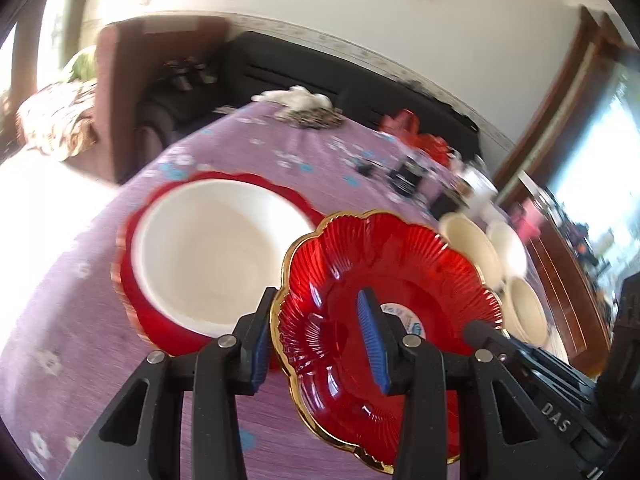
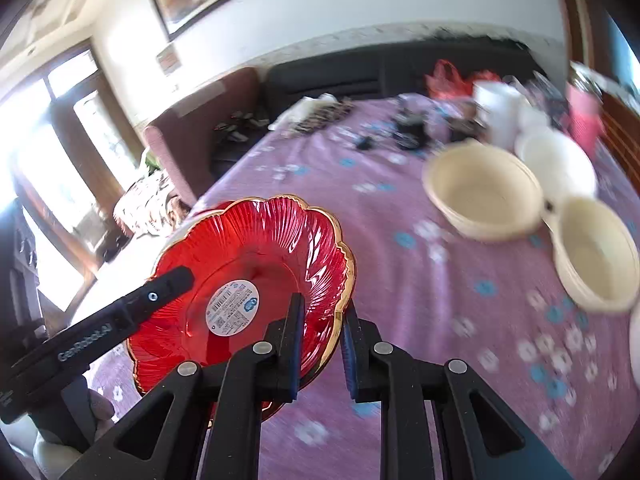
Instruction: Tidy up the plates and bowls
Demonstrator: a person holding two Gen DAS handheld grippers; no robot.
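Red glass plate (image 2: 256, 280) tilted, rim pinched by both right tool (image 2: 320, 344) and left tool (image 1: 320, 344); white bowl (image 1: 216, 252) partly hidden behind; far surface (image 2: 420, 288) clutter blurred.

The far end of the bench (image 1: 280, 148) is blurred, so the small dark things (image 1: 404, 176) there cannot be named. The white bowl (image 1: 216, 252) hides most of the red plate under it (image 1: 140, 304). In the right wrist view, the label (image 2: 232, 307) on the red glass plate (image 2: 260, 248) is too small to read, and a white dish (image 2: 635, 344) is cut off at the right edge.
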